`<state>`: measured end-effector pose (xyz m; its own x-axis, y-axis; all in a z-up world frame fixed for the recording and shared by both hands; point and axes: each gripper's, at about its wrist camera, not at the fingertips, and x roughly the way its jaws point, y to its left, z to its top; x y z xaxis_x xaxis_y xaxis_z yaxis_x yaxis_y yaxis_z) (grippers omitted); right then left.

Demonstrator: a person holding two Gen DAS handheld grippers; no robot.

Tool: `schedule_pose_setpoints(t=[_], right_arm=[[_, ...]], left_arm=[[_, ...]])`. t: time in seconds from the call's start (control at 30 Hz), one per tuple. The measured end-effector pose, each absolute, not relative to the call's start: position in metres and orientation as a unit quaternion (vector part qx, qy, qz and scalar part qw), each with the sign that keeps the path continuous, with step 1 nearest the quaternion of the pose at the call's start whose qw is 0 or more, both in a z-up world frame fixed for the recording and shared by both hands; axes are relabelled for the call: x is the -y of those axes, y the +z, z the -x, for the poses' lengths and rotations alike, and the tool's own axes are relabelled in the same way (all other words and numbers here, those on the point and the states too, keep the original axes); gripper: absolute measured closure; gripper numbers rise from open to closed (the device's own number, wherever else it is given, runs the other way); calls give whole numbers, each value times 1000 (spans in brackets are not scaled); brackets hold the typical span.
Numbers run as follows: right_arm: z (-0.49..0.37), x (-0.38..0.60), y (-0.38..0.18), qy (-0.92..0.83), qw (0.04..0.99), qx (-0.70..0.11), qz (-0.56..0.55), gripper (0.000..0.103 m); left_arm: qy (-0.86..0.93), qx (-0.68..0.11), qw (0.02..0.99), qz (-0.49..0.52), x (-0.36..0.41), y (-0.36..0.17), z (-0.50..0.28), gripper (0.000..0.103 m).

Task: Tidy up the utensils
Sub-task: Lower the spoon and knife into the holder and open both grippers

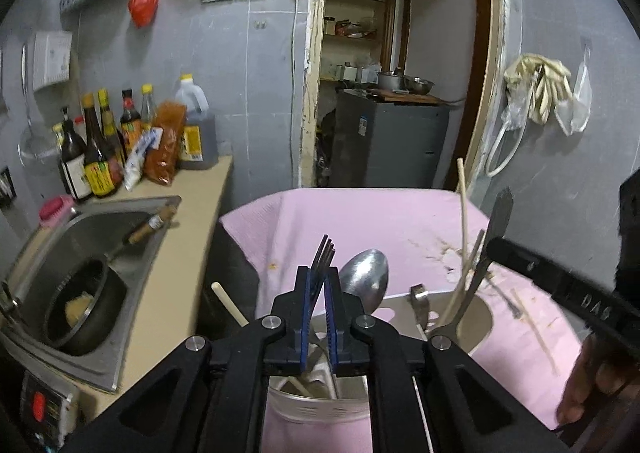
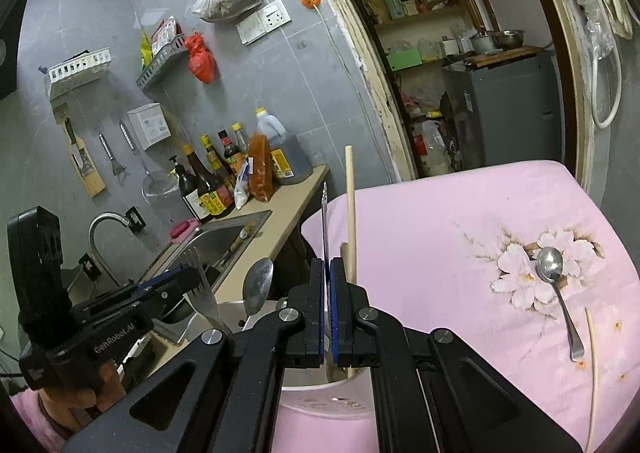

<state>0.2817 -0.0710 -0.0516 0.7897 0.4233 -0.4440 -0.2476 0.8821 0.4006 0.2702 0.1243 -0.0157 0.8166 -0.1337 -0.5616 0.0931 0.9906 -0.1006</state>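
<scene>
My left gripper (image 1: 320, 285) is shut on a steel fork (image 1: 325, 253), tines up, over the left white holder cup (image 1: 320, 409). A big spoon (image 1: 366, 281) and a chopstick (image 1: 230, 303) stand in it. My right gripper (image 2: 329, 273) is shut on a thin table knife (image 2: 324, 209), held upright over the right cup (image 2: 320, 399), beside a standing chopstick (image 2: 351, 213). In the left wrist view the knife (image 1: 498, 221) shows among the chopsticks (image 1: 464, 221). A small spoon (image 2: 556, 285) and a chopstick (image 2: 595, 365) lie on the pink cloth (image 2: 460, 213).
A sink (image 1: 76, 253) with a black pan (image 1: 84, 305) lies left of the table. Sauce bottles (image 1: 100, 149) stand on the counter behind it. A doorway with a grey cabinet (image 1: 388, 141) is beyond the table. The left gripper body (image 2: 120, 305) is close at the left of the right wrist view.
</scene>
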Motion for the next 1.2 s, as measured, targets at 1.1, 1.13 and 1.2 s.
schedule_pose_setpoints(t=[1.1,1.13,1.2], right_arm=[[-264,115,-11,160,949,-222,-153,38],[-262,119,-8,152,953,-216,-150,33],[-261,128,-4,140,957,-209,-146,29]], left_arm=[[-81,-262,955,113,-104,4,-268,51],[-80,-256,957,112,-101,6,-268,45],[-78,-244,960,110,-95,11,-267,37]])
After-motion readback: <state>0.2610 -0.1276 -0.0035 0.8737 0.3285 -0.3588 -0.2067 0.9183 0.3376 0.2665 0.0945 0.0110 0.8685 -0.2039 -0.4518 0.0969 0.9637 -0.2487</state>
